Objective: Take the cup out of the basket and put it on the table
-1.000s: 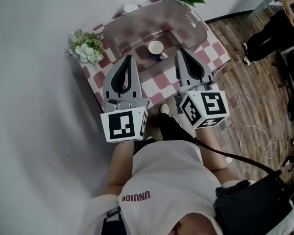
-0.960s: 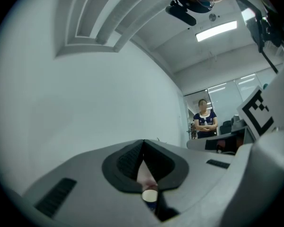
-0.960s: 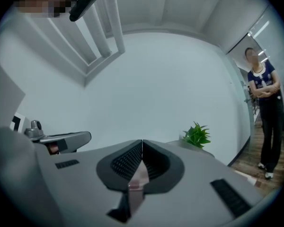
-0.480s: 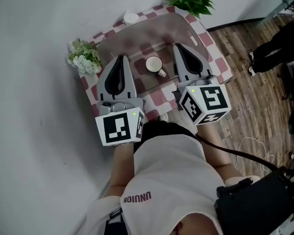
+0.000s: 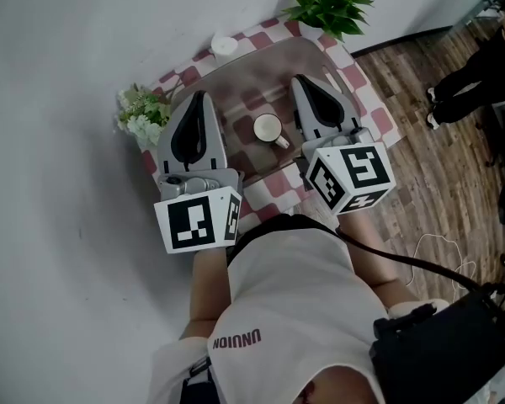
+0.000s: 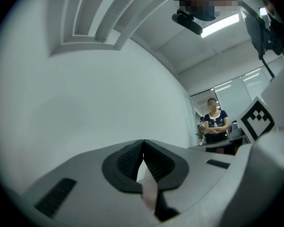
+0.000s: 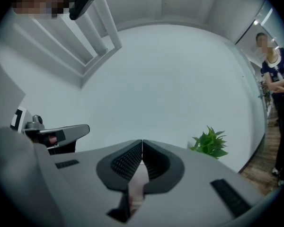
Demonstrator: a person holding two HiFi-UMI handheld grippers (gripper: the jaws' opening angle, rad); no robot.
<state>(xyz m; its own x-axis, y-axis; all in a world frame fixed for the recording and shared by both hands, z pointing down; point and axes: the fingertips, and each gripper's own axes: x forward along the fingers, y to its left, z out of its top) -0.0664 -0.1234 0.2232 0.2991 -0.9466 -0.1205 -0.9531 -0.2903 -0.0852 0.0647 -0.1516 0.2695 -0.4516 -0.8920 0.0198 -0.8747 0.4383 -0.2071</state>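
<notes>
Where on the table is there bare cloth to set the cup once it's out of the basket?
Bare cloth shows on the table along its near edge, between the basket and the person, and along its right edge past the right gripper. Crowded: white flowers at the left, a green plant and small white dish at the far corners.

Office/lab-type room, not a home. Plain white wall [image 5: 67,141], wood-look floor [image 5: 438,99] with a loose cable [image 5: 438,247] on it. Ceiling strip light [image 6: 221,24], glazed partitions [image 6: 236,93], a person [image 6: 215,125] standing by desks. Small bench [image 5: 379,120] with checked cloth against the wall, potted plant [image 5: 328,7] at its far end.
</notes>
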